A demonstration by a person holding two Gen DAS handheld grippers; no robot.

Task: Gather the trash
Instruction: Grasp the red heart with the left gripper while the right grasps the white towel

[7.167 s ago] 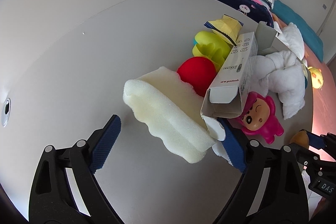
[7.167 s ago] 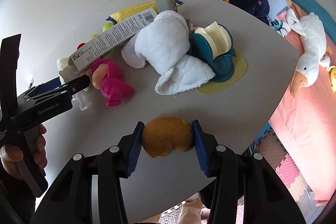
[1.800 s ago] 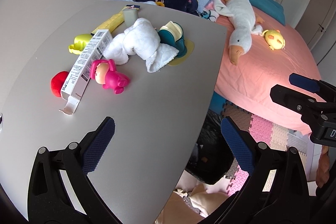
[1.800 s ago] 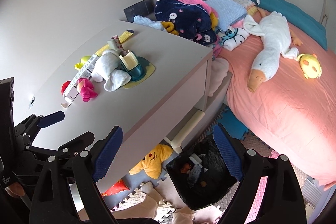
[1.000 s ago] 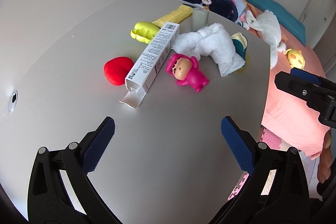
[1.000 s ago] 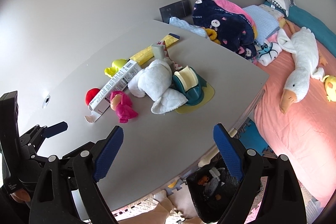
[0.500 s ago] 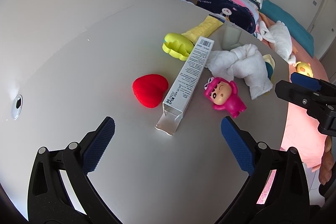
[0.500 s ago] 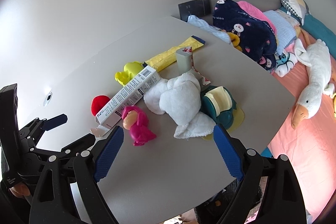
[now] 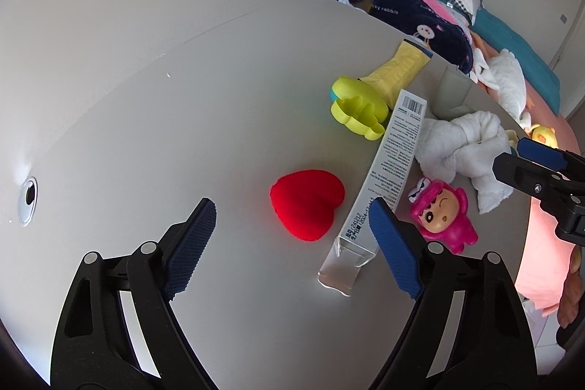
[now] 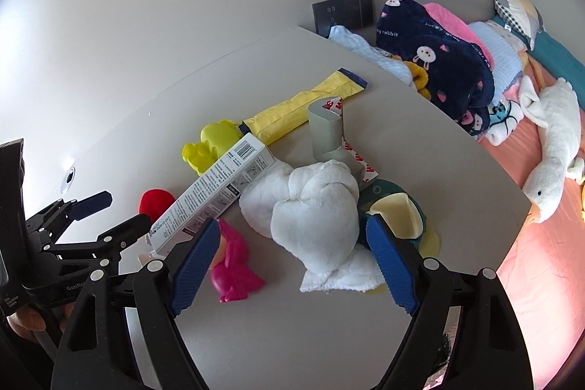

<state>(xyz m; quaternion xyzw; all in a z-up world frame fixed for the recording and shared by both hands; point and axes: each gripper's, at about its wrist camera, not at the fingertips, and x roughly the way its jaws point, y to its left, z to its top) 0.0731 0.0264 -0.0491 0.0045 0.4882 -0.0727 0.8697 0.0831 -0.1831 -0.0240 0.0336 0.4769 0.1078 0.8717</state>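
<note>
Two hand-held grippers hang over a pale grey surface (image 9: 182, 134) strewn with toys and rubbish. The left hand-held gripper (image 9: 292, 240) stands wide with its jaws closing; its blue pads grip nothing, and the red heart-shaped sponge (image 9: 307, 203) lies on the surface in the gap between them, untouched. Just right of the sponge lies a long white carton (image 9: 387, 178), barcode at its far end and its open flap at the near end, with its near part passing behind the right-hand pad. Right of the carton lies a pink doll (image 9: 438, 214), and beyond that a knotted white towel (image 9: 464, 148). Farther off sit a yellow-green toy (image 9: 358, 105), a yellow wrapper (image 9: 398, 72) and a grey cardboard tube (image 9: 451, 90).

The right hand-held gripper (image 10: 292, 243) is also wide and closing, holding nothing; in its view the towel fills the space between its pads, which do not press on it. A teal and cream holder (image 10: 395, 211) on a yellow mat sits just right of the towel, partly under it. The bed (image 10: 541, 243), with a white goose plush (image 10: 552, 148) and folded blankets, lies to the right, past the surface's edge.
</note>
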